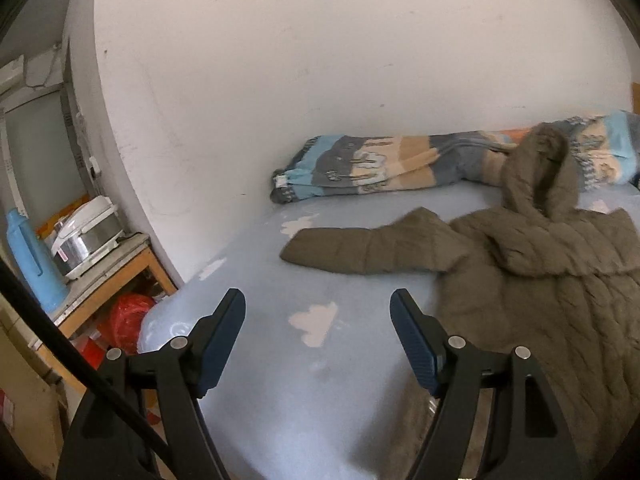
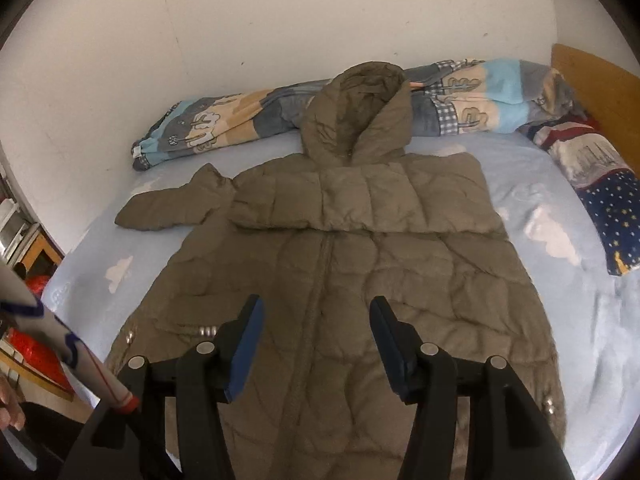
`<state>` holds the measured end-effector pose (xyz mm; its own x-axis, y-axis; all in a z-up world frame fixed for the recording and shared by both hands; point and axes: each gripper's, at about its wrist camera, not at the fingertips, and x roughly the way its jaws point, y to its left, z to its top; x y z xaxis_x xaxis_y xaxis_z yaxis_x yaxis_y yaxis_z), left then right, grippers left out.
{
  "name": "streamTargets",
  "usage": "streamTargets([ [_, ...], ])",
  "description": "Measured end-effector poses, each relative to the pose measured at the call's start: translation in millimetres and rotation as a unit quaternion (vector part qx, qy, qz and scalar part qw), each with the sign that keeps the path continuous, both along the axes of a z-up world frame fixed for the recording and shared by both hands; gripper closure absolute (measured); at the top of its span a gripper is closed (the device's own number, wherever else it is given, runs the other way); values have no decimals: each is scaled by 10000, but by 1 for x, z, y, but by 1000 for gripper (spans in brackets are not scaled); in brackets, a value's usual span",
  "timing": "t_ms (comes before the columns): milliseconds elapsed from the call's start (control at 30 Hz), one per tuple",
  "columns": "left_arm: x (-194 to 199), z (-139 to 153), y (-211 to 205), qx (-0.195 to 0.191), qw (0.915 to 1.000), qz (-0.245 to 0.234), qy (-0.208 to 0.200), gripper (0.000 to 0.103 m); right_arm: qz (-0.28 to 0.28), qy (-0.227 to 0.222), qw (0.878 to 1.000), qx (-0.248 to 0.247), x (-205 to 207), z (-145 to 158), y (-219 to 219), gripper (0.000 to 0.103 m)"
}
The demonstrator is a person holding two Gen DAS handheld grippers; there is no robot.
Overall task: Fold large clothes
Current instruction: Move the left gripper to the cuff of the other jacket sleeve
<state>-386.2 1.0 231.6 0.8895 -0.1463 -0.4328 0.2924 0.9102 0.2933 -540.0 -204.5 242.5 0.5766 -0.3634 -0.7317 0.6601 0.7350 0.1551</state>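
Observation:
An olive quilted hooded coat [image 2: 340,256] lies flat on the light blue bed sheet [image 2: 560,216]. One sleeve [image 2: 168,208] sticks out to the left; the other is folded across the chest. Its hood [image 2: 360,108] rests against a rolled blanket. My right gripper [image 2: 316,308] is open and empty, above the coat's lower middle. My left gripper [image 1: 318,300] is open and empty, over bare sheet left of the coat [image 1: 560,280], short of the outstretched sleeve [image 1: 360,252].
A rolled patterned blanket [image 2: 240,120] lies along the white wall. A starry pillow [image 2: 600,200] and wooden headboard [image 2: 600,80] are at the right. Left of the bed stands a wooden table [image 1: 120,272] with a rice cooker [image 1: 88,236] and blue thermos [image 1: 32,256].

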Motion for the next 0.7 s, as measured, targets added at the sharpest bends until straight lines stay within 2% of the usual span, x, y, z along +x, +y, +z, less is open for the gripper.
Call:
streamTargets([
  [167, 55, -3, -3, -4, 9993, 375, -23, 29, -121, -86, 9998, 93, 40, -14, -29, 44],
  [300, 103, -13, -7, 97, 9974, 710, -56, 29, -75, 241, 9996, -86, 84, -40, -45, 44],
  [500, 175, -44, -18, 11, 9922, 1176, 416, 29, -4, 495, 9985, -214, 133, -67, -64, 44],
  [700, 213, -63, -23, 21, 9885, 1393, 587, 29, 199, 621, 9972, -355, 175, -85, -69, 44],
])
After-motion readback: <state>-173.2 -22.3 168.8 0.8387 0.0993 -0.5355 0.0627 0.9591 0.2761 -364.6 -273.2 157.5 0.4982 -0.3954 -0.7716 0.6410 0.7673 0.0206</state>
